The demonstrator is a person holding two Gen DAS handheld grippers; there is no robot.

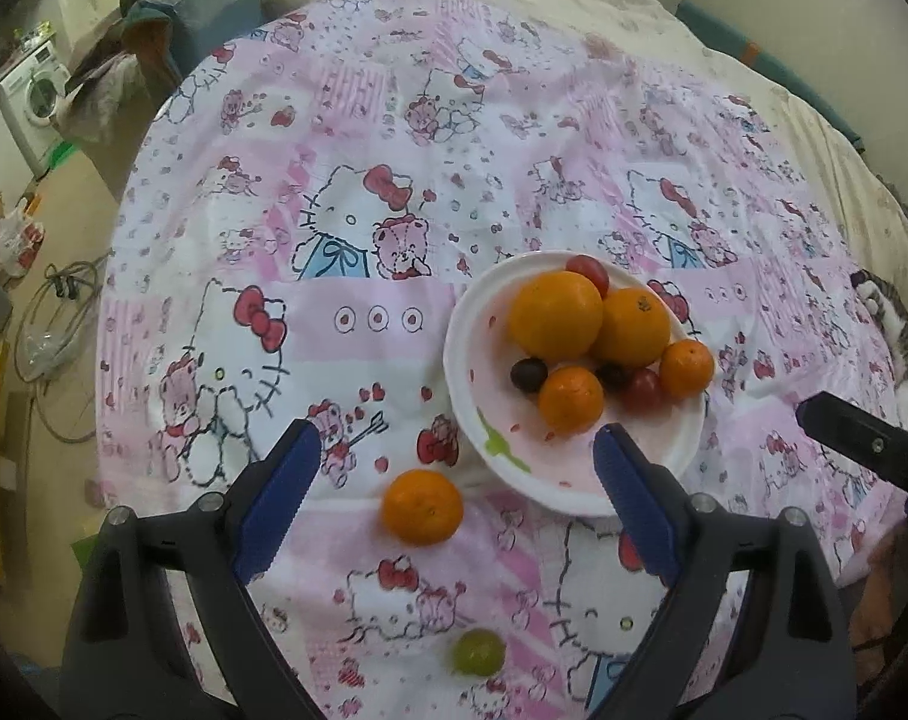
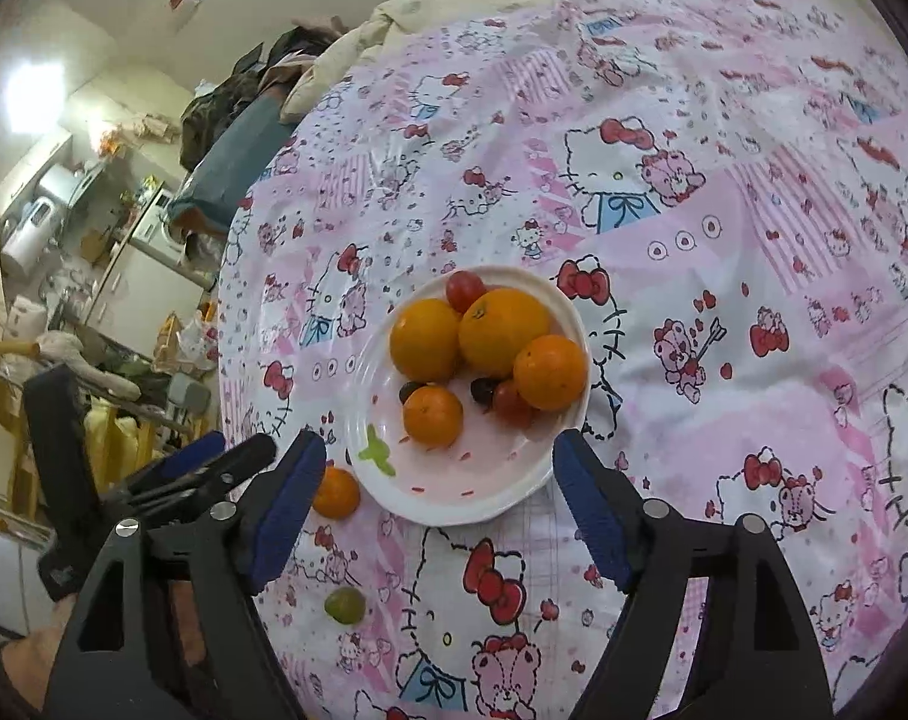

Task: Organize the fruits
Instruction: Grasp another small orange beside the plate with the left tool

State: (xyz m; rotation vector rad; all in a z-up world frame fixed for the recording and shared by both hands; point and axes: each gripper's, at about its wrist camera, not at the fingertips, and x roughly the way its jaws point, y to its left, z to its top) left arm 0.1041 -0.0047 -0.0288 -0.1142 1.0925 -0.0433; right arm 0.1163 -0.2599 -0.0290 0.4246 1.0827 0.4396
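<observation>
Pink cartoon-print bedspread (image 1: pixel 357 312) served as the work surface. White plate (image 1: pixel 484 408) sat on it as the collection dish, holding two large oranges (image 1: pixel 554 315), three small mandarins (image 1: pixel 571 399), red cherry tomatoes (image 1: pixel 643 389) and dark grapes (image 1: pixel 528 373). Left gripper (image 1: pixel 457 456) hung over the plate's near rim, jaws spread, nothing between them; right gripper (image 2: pixel 438 459) likewise spread and empty. Outside the plate lay a loose mandarin (image 1: pixel 422 506) just beside the rim and a green grape (image 1: pixel 478 652) nearer the camera, judged still to be gathered.
</observation>
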